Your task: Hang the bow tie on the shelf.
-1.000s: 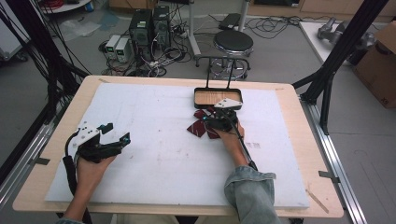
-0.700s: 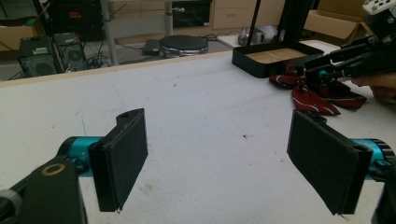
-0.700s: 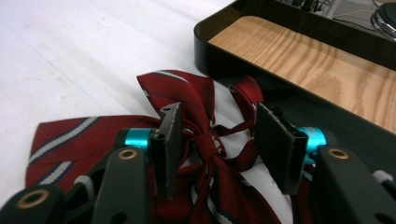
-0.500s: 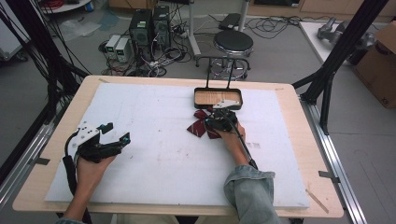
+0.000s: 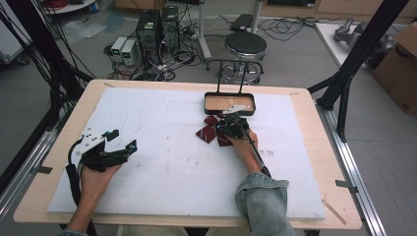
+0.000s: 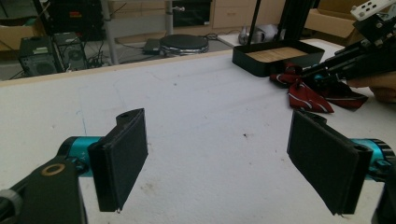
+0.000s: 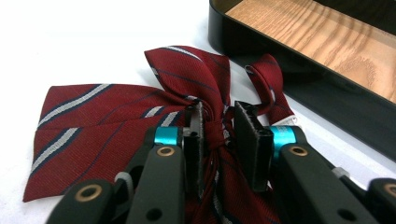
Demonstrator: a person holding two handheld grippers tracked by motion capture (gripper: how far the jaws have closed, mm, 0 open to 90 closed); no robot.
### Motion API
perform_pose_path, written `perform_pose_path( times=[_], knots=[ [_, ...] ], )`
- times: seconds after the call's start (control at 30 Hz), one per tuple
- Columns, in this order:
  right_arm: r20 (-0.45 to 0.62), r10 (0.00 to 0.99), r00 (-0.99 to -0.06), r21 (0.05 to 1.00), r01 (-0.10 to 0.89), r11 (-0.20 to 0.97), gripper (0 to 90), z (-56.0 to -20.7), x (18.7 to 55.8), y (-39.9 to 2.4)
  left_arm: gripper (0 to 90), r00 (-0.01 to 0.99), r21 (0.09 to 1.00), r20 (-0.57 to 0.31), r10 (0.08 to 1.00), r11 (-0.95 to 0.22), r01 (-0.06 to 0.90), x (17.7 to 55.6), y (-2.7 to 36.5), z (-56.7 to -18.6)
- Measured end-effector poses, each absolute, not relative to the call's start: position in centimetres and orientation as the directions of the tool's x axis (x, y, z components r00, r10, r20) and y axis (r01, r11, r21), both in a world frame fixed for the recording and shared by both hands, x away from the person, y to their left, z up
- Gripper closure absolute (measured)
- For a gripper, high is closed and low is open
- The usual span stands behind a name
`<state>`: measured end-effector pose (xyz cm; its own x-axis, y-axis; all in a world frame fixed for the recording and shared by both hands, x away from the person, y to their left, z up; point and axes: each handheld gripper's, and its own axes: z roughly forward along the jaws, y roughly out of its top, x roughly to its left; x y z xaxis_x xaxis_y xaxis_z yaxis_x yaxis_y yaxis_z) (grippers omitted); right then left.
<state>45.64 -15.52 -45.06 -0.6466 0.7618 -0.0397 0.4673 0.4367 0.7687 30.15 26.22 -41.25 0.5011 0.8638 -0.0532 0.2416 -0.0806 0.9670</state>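
Note:
A dark red striped bow tie (image 5: 207, 134) lies on the white mat just in front of a shallow black tray (image 5: 229, 112) with a wooden floor. My right gripper (image 5: 224, 129) is over it. In the right gripper view the pads (image 7: 248, 135) pinch the tie's centre knot (image 7: 215, 130). The jaws have just been closing and are now shut on the knot. The tie's wings (image 7: 93, 121) spread to the left, and the tray wall (image 7: 289, 65) runs behind. My left gripper (image 5: 123, 140) rests at the mat's left side. It stands open (image 6: 219, 149) with nothing between its pads.
A round stool (image 5: 245, 45) and computer cases (image 5: 157, 24) stand on the floor beyond the table's far edge. Black frame posts (image 5: 361, 49) rise at the right and a cardboard box (image 5: 401, 64) sits past them. Bare white mat (image 5: 167, 147) lies between the two hands.
Little differs in the high view. The right hand stays over the bow tie with only a slight shift, and the left hand has not moved.

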Motion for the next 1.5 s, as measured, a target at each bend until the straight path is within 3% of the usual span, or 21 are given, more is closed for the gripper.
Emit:
perform_pose_path(
  times=[0.2,0.43,0.8,1.5],
  knots=[
    [-0.066,0.754,-0.653,0.776,0.442,0.450,75.0,-44.2,45.2,-15.5,20.4,0.497,0.968,-0.052,0.866,-0.080,0.240,30.1,26.3,-41.2],
    [-0.064,0.759,-0.648,0.857,0.353,0.374,75.2,-40.5,44.1,-16.4,20.5,0.495,0.967,-0.049,0.867,-0.083,0.240,30.1,26.2,-41.3],
    [-0.067,0.741,-0.668,0.909,0.265,0.322,75.2,-36.8,43.6,-16.5,20.5,0.498,0.967,-0.048,0.866,-0.084,0.240,30.1,26.2,-41.3],
    [-0.121,0.703,-0.700,0.933,0.162,0.321,75.1,-32.5,45.1,-13.4,20.5,0.498,0.966,-0.052,0.866,-0.082,0.244,30.2,26.3,-41.2]
  ],
)
